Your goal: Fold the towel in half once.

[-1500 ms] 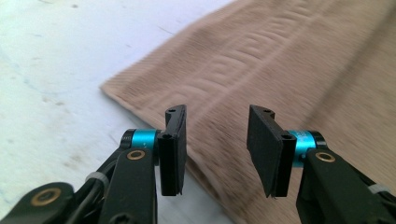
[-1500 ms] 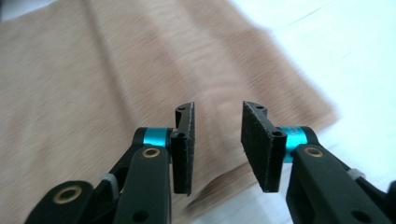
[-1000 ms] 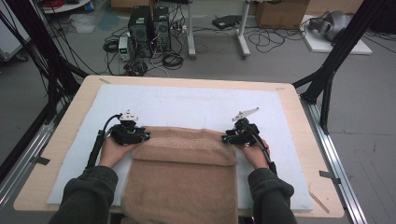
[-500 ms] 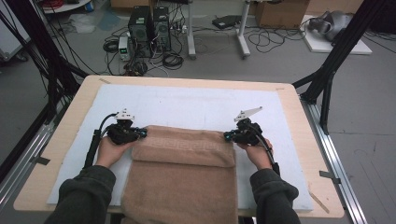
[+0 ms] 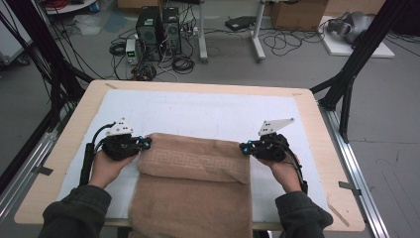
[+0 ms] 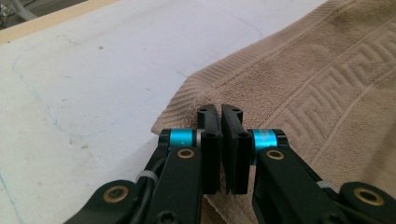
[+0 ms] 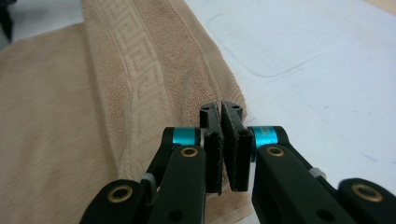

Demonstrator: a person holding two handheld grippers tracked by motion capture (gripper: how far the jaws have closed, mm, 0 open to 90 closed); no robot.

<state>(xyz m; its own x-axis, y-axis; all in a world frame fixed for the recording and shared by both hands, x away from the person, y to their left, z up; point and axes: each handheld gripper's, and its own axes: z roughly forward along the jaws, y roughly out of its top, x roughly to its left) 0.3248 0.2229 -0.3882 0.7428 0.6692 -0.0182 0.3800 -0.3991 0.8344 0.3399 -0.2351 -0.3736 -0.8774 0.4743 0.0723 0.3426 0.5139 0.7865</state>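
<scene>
Pale wood is forming the table, rectangular, with a white sheet lying flat over most of its top; the sheet is showing faint blue pen lines and small specks in the gripper views.

A tan terry towel is lying on the sheet at the near middle of the table, its near end hanging over the table's front edge. Its far part is folded back on itself, making a thicker band across. The pile is looped and soft; a woven Greek-key border is running along the band, with a ribbed hem beside it. No label or writing is readable on it.

The left gripper, black with blue collars and a grey three-cornered plate on top, is pinching the left corner of the fold, jaws nearly together with towel hem between them. The right gripper, of like make, is pinching the right corner the same way. Both sets of jaws have just been closing on the cloth.
</scene>
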